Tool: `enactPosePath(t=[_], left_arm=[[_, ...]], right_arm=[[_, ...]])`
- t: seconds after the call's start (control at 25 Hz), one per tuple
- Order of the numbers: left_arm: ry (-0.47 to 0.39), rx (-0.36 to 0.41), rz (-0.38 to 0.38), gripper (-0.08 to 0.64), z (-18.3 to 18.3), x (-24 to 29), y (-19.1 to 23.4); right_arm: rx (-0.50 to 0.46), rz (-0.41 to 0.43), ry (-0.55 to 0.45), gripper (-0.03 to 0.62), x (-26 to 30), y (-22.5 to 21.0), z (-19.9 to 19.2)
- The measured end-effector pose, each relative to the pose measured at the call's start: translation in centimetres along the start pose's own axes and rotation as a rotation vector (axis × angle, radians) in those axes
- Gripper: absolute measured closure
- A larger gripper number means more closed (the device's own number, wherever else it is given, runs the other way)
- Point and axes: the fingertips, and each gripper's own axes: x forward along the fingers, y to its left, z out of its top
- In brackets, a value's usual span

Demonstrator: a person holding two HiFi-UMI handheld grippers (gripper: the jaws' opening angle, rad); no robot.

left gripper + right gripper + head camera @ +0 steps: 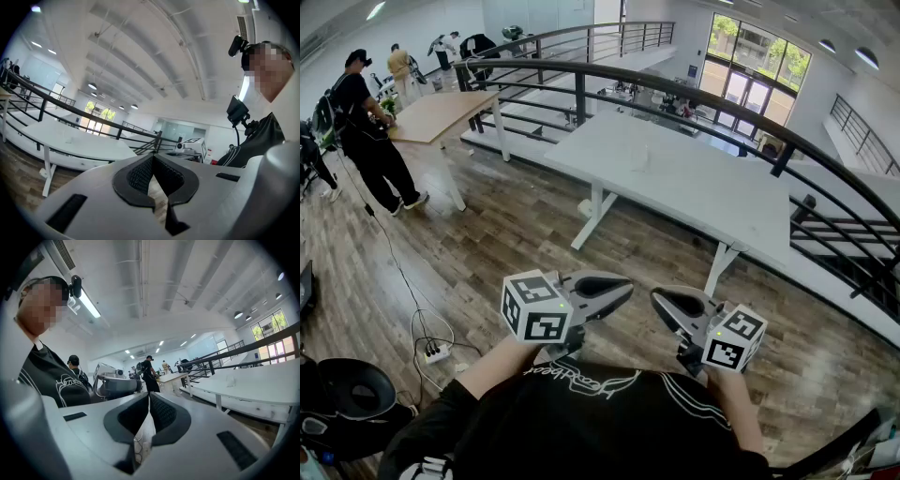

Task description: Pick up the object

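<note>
Holding steady in front of the person's black shirt (pixel 581 412): left gripper (pixel 625 288) and right gripper (pixel 657 298), both about level, tips turned toward each other, near but not touching.

Left gripper: jaws clenched. In the left gripper view the ribbed pads (pixel 139 176) meet at the tip, with nothing between them.

Right gripper: jaws clenched too. In the right gripper view the pads (pixel 162 411) meet at the tip, and the gap behind them is empty.

Object (pixel 639 157): small, pale and see-through, its kind not readable from here. It stands on the white table (pixel 712 202), toward the far left part of the top, well apart from both grippers and untouched. A stretch of wood floor (pixel 534 234) lies between the person and the table.

Surroundings:
- A dark curved railing (pixel 694 94) runs behind the white table.
- A wooden table (pixel 441 112) stands to the far left.
- A bystander in black (pixel 367 141) stands beside the wooden table.
- A power strip (pixel 437 353) with cables lies on the floor at lower left.
</note>
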Motion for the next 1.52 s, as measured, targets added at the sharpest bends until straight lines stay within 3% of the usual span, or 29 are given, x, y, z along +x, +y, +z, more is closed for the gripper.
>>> enactPosePath(t=[0.92, 1.52], left_arm=[[0.065, -0.032, -0.044, 0.552, -1.8, 4.6, -0.8], [0.061, -0.064, -0.053, 0.552, -1.0, 6.8, 3.5]], right_arm=[[0.031, -0.05, -0.042, 0.574, -3.7, -2.5, -1.1], [0.06, -0.07, -0.054, 0.574, -2.0, -7.3, -0.6]])
